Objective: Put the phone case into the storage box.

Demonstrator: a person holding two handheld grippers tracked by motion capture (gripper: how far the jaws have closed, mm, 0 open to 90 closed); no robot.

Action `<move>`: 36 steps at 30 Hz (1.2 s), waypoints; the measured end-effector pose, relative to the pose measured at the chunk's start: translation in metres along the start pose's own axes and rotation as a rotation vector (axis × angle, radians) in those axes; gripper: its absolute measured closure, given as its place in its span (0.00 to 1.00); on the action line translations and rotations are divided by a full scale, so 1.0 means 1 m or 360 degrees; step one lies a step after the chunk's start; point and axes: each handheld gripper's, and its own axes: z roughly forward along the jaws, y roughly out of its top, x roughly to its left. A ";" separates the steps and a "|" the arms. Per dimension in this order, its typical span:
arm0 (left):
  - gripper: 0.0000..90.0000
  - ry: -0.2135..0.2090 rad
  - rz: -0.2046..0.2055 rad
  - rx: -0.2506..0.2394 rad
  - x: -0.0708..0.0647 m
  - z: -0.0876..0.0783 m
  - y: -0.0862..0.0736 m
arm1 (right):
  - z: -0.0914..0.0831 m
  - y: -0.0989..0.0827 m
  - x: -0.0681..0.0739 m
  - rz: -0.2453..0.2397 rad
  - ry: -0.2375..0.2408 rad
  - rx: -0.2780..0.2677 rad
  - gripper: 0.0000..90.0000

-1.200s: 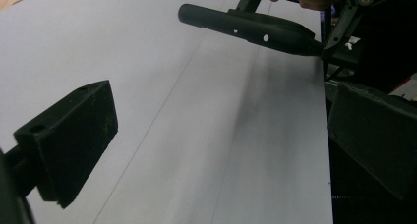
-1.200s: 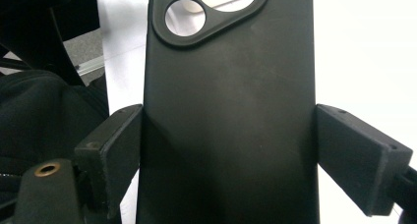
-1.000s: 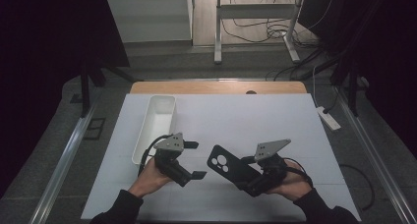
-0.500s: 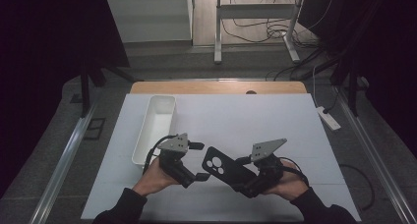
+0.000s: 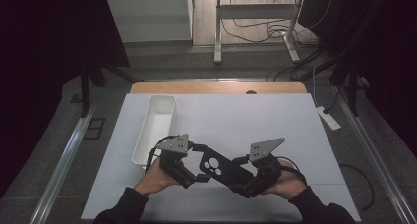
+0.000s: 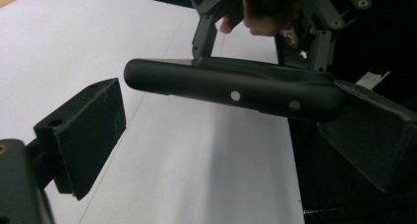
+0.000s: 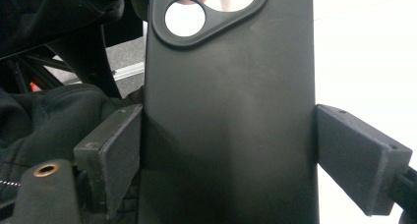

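Right gripper (image 7: pixel 226 150): pads clamped on the two long edges of the phone case (image 7: pixel 231 116), one pad lower left of its view, the other lower right, both flush on the rim. Left gripper (image 6: pixel 221 130): jaws apart and just been closing a bit, with the end of the case between them; left pad at lower left of its view stands clear of the case, right pad at right edge looks touching or nearly so, can't tell for sure. Step in hand, as I read it: handover or two-handed hold of the case. To do it well: keep the right clamp steady, centre the case end between the left pads before closing, and close on the rim, not the thin flat back, since an off-centre pinch would likely twist it. Don't release right until left is firm. In the high view the case (image 5: pixel 221 167) sits lower centre of frame, held above the white table sheet (image 5: pixel 295 121), bridging left gripper (image 5: pixel 189 172) and right gripper (image 5: pixel 248 184). Case: matte black, soft-looking shell, rounded corners, camera cutout with round holes at its left-gripper end, small holes along one edge. White tray (image 5: pixel 155 128) sits left of centre, apart.
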 end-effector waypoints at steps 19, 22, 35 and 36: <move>0.10 -0.0115 0.0029 -0.0051 -0.003 0.002 -0.001 | 0.006 0.002 0.001 -0.0075 0.0076 -0.0004 0.16; 0.12 -0.0132 0.0022 -0.0057 -0.002 0.001 -0.001 | 0.007 0.001 0.001 -0.0083 0.0078 0.0005 0.16; 0.17 -0.0153 -0.0027 -0.0045 0.000 -0.002 0.001 | 0.009 0.000 0.002 -0.0139 0.0042 0.0011 0.16; 0.17 -0.0150 -0.0029 -0.0042 0.000 -0.002 0.001 | 0.008 0.000 0.002 -0.0148 0.0029 0.0007 0.16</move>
